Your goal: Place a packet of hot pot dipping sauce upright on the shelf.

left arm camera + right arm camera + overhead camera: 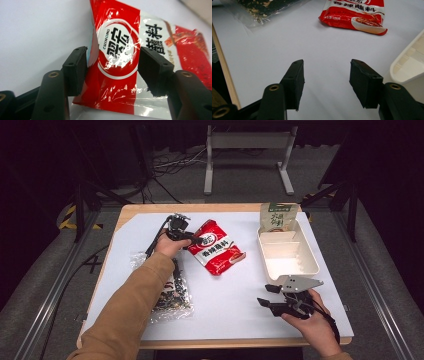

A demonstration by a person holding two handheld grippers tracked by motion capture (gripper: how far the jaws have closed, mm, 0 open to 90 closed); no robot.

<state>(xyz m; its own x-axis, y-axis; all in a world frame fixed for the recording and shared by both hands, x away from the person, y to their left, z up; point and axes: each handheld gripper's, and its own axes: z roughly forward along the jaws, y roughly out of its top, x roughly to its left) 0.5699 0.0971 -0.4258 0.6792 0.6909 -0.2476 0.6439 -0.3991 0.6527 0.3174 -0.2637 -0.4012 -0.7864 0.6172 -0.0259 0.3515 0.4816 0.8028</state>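
The left gripper [112, 66] has its jaws set apart on either side of the upper corner of the red seasoning packet [140, 57]. One pad stands at the packet's folded edge and the other over its printed face, and the pads do not look to be pressing the film yet. In the high view this gripper [192, 240] sits at the packet's [217, 247] top-left end, and the packet lies flat on the desk [235, 305], slanting toward the white tray [312, 265].

To take the packet well, the person would do best to slide the lower pad fully under the edge before squeezing, since the glossy film is slippery and a pinch on the seam alone could slip. A bite deeper into the packet should hold better, and lifting slowly would keep the loose end from swinging.

The right gripper [325, 82] rests over bare desk, jaws apart with nothing between them, near the tray's corner [407, 67]. It could steady the tray. The clear bag of dark dried food [172, 295] lies under the left forearm, well clear of this step.
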